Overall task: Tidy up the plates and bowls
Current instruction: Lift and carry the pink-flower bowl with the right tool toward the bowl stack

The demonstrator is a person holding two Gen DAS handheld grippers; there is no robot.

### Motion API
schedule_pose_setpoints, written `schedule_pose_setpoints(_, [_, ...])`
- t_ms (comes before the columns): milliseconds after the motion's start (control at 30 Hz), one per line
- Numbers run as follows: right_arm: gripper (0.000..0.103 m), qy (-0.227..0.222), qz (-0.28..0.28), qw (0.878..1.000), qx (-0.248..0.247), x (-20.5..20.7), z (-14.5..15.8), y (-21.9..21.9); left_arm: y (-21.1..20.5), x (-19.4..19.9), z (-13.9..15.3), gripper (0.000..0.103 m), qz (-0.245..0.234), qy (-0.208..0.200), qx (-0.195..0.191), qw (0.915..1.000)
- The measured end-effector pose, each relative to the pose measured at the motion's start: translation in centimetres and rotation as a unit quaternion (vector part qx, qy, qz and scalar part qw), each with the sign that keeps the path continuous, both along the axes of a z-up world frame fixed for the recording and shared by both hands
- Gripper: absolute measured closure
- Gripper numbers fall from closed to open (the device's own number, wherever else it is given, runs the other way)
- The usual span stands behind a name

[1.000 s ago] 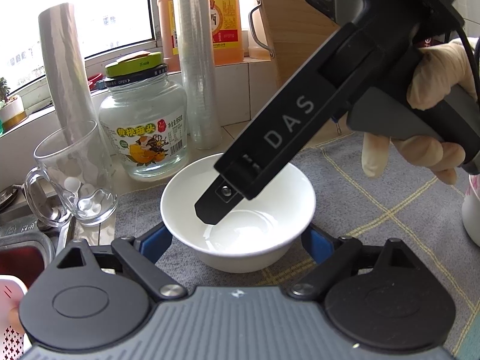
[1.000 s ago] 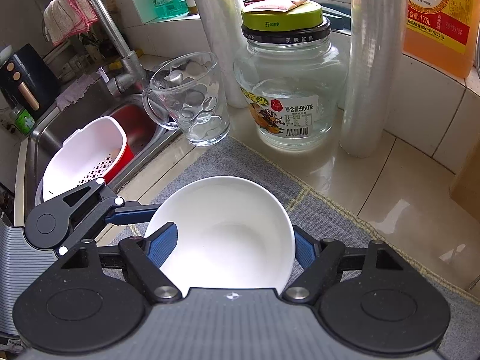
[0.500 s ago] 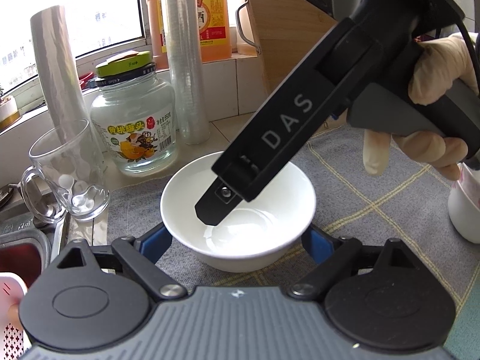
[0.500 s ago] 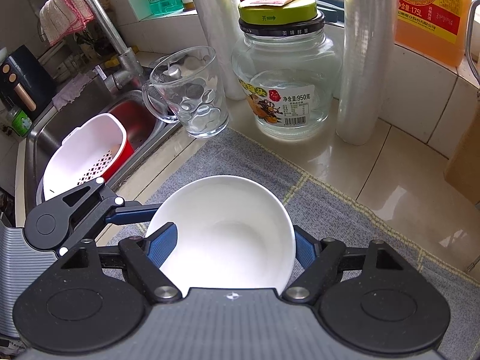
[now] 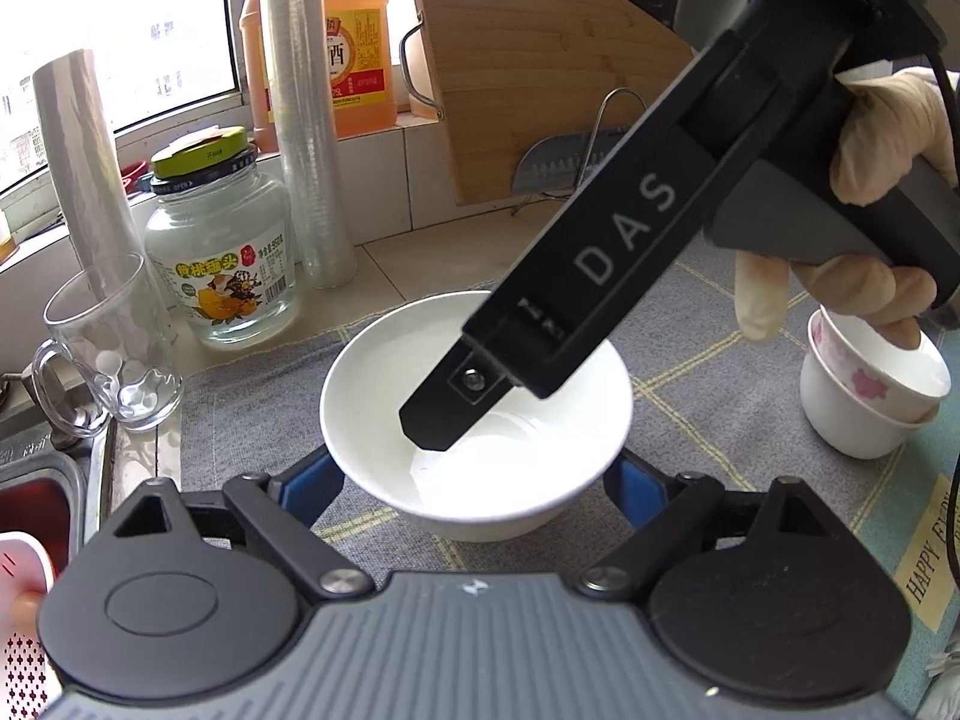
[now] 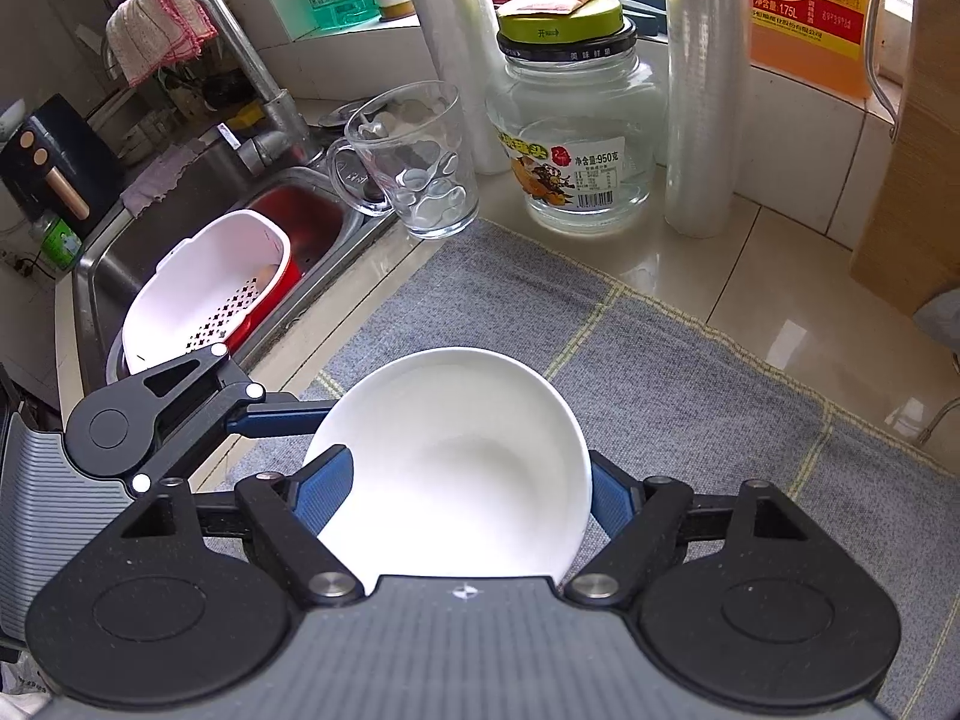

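Note:
A plain white bowl (image 5: 372,396) (image 6: 456,468) is over the grey checked mat (image 5: 252,420); whether it touches the mat I cannot tell. My left gripper (image 5: 474,480) is shut on it, blue pads against its left and right sides. My right gripper (image 6: 465,498) also has its pads on the bowl's sides, and its jaws are beginning to open. In the left wrist view the right gripper (image 5: 432,420) comes down from the upper right, held by a gloved hand (image 5: 888,120), its finger across the bowl's inside. Two stacked white flowered cups (image 5: 870,396) stand at the mat's right.
A glass mug (image 6: 414,162), a glass jar (image 6: 576,138) and tall sleeves of plastic cups (image 5: 306,120) stand behind the mat's left end. A wooden cutting board (image 5: 540,90) leans at the back. The sink (image 6: 198,192) at left holds a white colander (image 6: 204,294).
Both grippers have carried the bowl to the right along the mat, away from the jar and mug. The flowered cups and the cutting board have come further into the left wrist view.

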State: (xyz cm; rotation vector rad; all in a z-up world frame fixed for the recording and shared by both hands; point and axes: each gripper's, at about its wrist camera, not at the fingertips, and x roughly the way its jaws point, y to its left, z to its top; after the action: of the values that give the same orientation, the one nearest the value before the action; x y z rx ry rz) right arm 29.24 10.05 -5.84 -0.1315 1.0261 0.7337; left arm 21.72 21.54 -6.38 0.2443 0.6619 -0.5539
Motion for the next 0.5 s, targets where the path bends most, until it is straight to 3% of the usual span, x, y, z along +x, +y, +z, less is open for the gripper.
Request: schedule_pose_setpoints(500, [0.016,-0.022,-0.016,1.000,0.002,-6.0,2.4,-4.6,-4.6,-4.8,2.0,0.011,-0.042,-0.018,0.024,0.9987])
